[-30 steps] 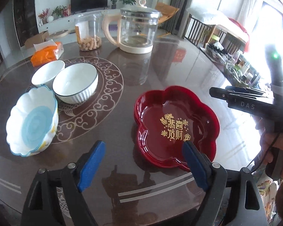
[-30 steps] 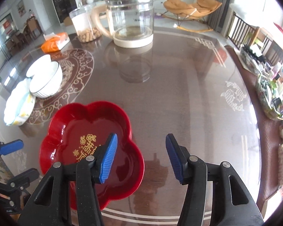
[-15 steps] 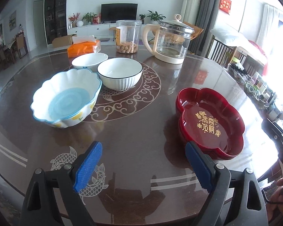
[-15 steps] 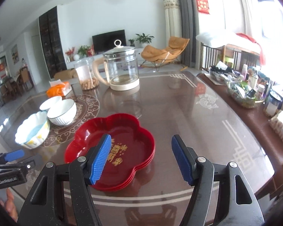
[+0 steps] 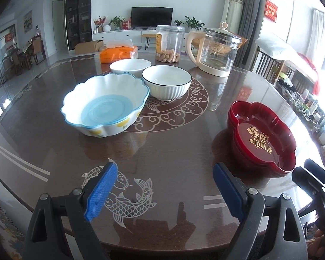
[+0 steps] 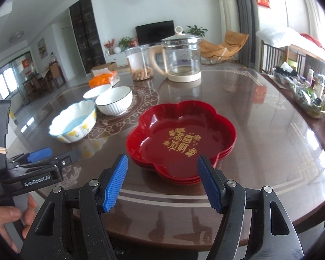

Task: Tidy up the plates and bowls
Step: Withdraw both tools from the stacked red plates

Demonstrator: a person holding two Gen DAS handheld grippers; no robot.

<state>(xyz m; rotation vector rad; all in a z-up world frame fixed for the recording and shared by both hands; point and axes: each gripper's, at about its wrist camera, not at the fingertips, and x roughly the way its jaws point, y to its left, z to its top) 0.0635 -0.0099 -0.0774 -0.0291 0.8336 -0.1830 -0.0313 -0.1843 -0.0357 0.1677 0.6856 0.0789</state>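
Left wrist view first: the left gripper [image 5: 164, 189] is spread wide and holding nothing, hovering over the near edge of the desk [image 5: 173, 151], right above the fish inlay. Out toward the middle of the desk there's the scalloped blue-and-white bowl [image 5: 105, 109], and just behind it a white ribbed bowl with a dark rim [image 5: 166, 84] and a smaller plain white bowl [image 5: 130, 66], all three bunched close together. The red flower-shaped plates [image 5: 262, 137] sit toward the right edge, well apart from the bowls. Along the far edge: a glass kettle [image 5: 215, 51], a clear jar [image 5: 169, 43] with snacks at the bottom, and an orange tissue pack [image 5: 118, 53].

Right wrist view: the right gripper [image 6: 163, 183] is also released and empty, with the near rim of the red plates [image 6: 181, 138] sitting between its blue pads [image 6: 116, 183] from this angle. You can see it's a stack of a few plates. The left gripper [image 6: 41, 153] pokes in from the left side, and the bowls sit beyond it.
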